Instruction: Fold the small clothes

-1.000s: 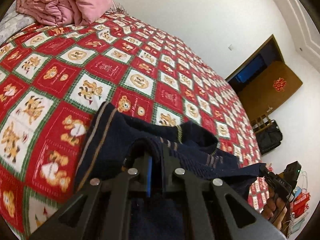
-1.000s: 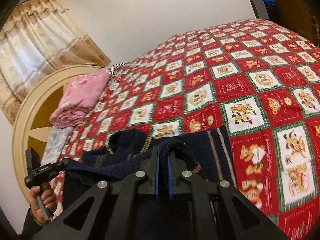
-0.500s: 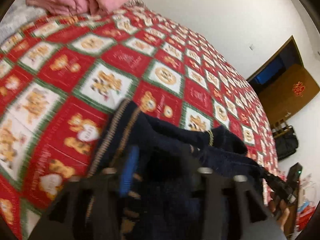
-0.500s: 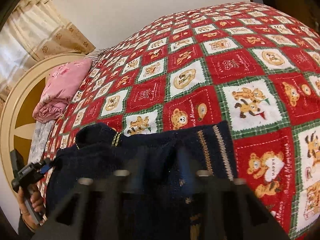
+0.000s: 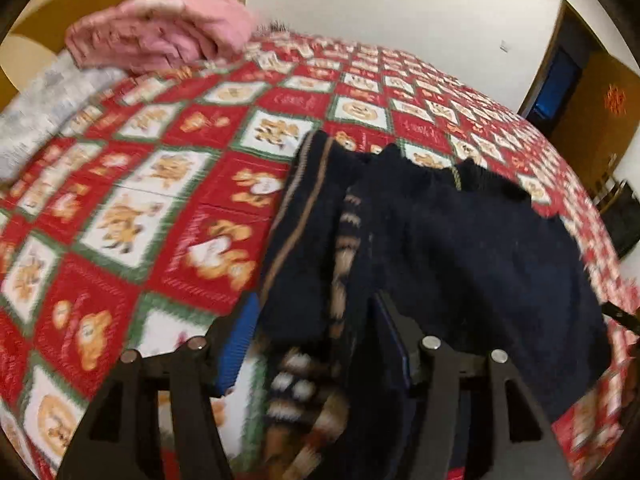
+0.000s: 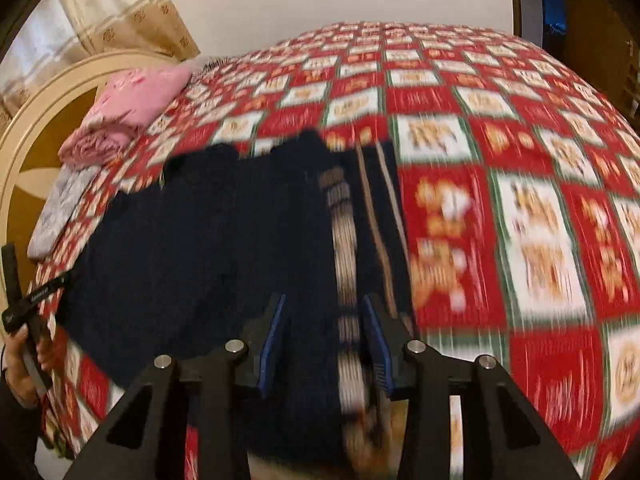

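Item: navy sweater (image 5: 460, 240), centre frame, lying on bed quilt (image 5: 160, 200). Left gripper (image 5: 316, 340) & right gripper (image 6: 324, 340): jaws apart, holding nothing. Tip: flatten fold w/ light press, re-grip an edge squarely.

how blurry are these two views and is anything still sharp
Left wrist: moderate motion blur on the quilt and sweater; the left gripper stays sharp. Right wrist: heavier streaking on the quilt and sweater; the right gripper stays crisp. Both show fisheye bulge.
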